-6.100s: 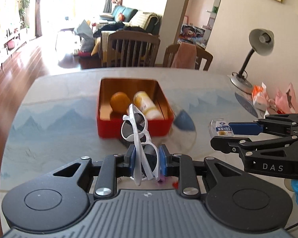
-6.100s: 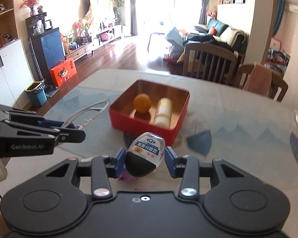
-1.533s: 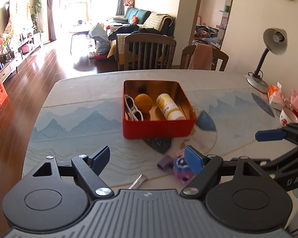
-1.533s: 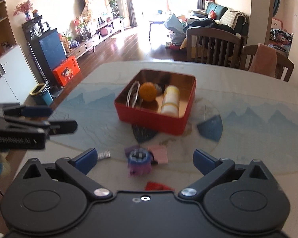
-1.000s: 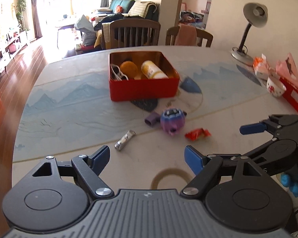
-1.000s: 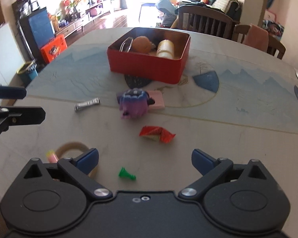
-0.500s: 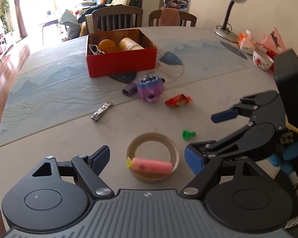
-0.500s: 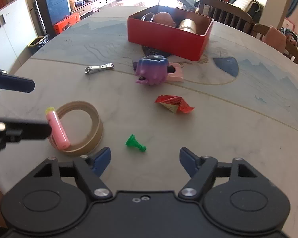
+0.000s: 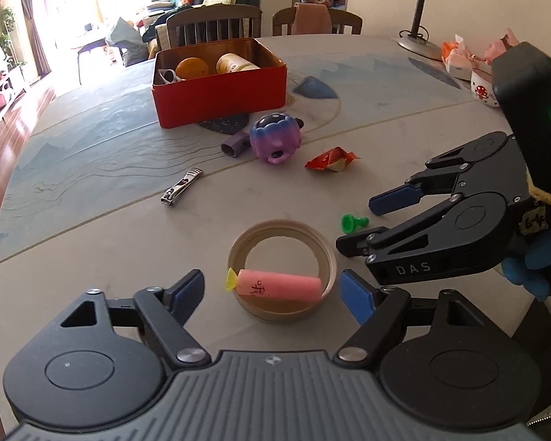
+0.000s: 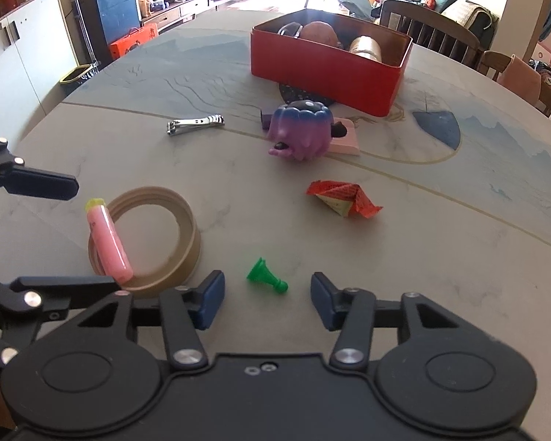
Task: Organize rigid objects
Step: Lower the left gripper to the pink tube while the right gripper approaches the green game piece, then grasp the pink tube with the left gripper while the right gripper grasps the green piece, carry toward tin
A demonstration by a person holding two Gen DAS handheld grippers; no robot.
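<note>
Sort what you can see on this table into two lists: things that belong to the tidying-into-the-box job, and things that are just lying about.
Belongs to the job:
red tin box
pink tube
beige ring
green pawn
nail clipper
purple toy
left gripper
right gripper

Just lying about:
desk lamp
mushroom cup
chairs
</note>
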